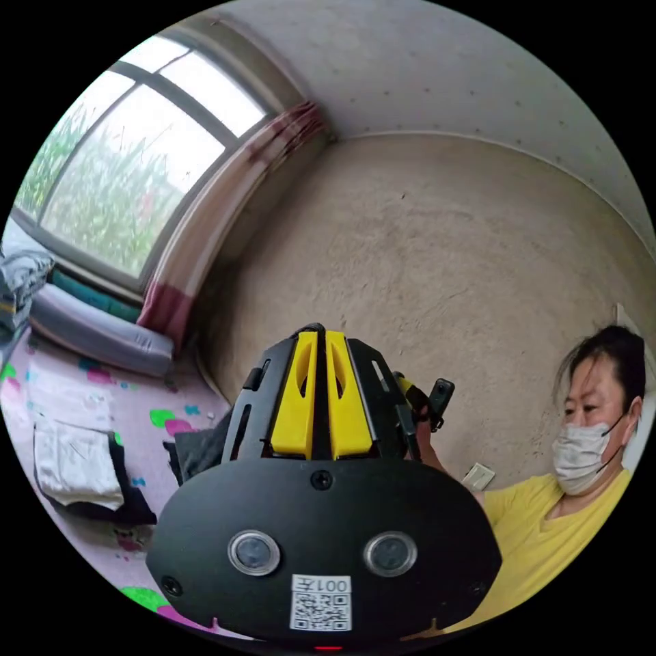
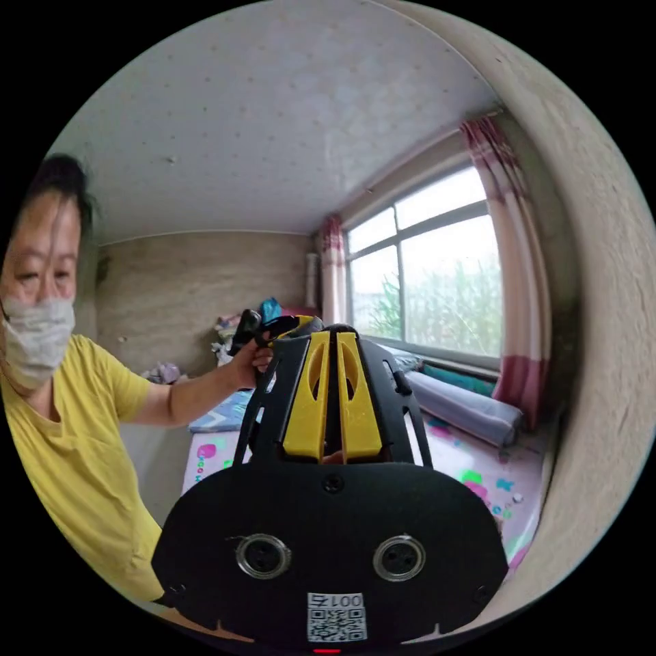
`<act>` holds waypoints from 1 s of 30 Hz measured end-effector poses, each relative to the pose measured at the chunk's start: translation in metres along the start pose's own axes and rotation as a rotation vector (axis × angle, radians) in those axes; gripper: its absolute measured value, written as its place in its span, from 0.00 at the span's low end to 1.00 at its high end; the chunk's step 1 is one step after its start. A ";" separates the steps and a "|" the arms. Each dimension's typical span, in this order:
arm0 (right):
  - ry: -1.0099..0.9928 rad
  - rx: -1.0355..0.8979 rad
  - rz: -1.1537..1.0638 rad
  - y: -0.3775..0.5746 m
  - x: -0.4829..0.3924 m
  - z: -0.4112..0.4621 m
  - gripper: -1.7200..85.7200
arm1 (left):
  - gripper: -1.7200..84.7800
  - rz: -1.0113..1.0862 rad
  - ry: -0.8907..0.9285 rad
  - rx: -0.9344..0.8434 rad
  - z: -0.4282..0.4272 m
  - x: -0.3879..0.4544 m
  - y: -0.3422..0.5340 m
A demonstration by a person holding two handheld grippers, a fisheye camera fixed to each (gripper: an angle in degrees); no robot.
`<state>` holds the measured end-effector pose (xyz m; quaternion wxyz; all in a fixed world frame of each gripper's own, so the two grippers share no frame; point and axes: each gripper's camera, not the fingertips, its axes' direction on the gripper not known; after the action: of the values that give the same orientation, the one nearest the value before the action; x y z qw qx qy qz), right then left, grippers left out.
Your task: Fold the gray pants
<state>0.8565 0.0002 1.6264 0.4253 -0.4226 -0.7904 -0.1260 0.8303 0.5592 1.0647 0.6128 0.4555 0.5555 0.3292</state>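
Jaws on our left gripper stand narrow in the left gripper view, the two yellow fingers nearly together with only a thin slot between them and nothing pinched there. We hold it up toward a bare beige wall. Just behind its black frame, on the side toward the window, a piece of dark gray cloth shows; we cannot tell whether this is the gray pants, nor whether it touches the gripper. Farther off on the pink patterned mat lies a folded stack, white on top of black. A rolled gray bolster lies under the window beside a pink curtain.

In the right gripper view our right gripper is likewise nearly closed, its fingers close together and holding nothing. Behind it a person in a yellow shirt grips the other device's handle with one hand.
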 end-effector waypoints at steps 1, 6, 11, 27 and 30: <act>-0.053 0.028 -0.013 -0.022 -0.011 -0.002 0.03 | 0.01 0.027 0.000 0.035 -0.026 0.023 -0.014; -0.279 0.105 -0.079 -0.092 -0.079 0.013 0.03 | 0.01 0.196 -0.130 0.089 -0.137 0.117 -0.061; -0.444 0.182 -0.105 -0.124 -0.165 0.060 0.03 | 0.01 0.306 -0.223 0.125 -0.253 0.186 -0.083; -0.509 0.167 0.100 -0.109 -0.212 0.196 0.03 | 0.01 0.397 -0.431 0.082 -0.473 0.278 -0.105; -0.535 0.157 0.121 -0.097 -0.207 0.193 0.03 | 0.01 0.346 -0.434 0.088 -0.486 0.290 -0.080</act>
<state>0.7305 -0.0676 1.3637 0.2399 -0.4532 -0.8550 0.0772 0.3935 0.8871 0.8964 0.6320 0.6294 0.3390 0.2991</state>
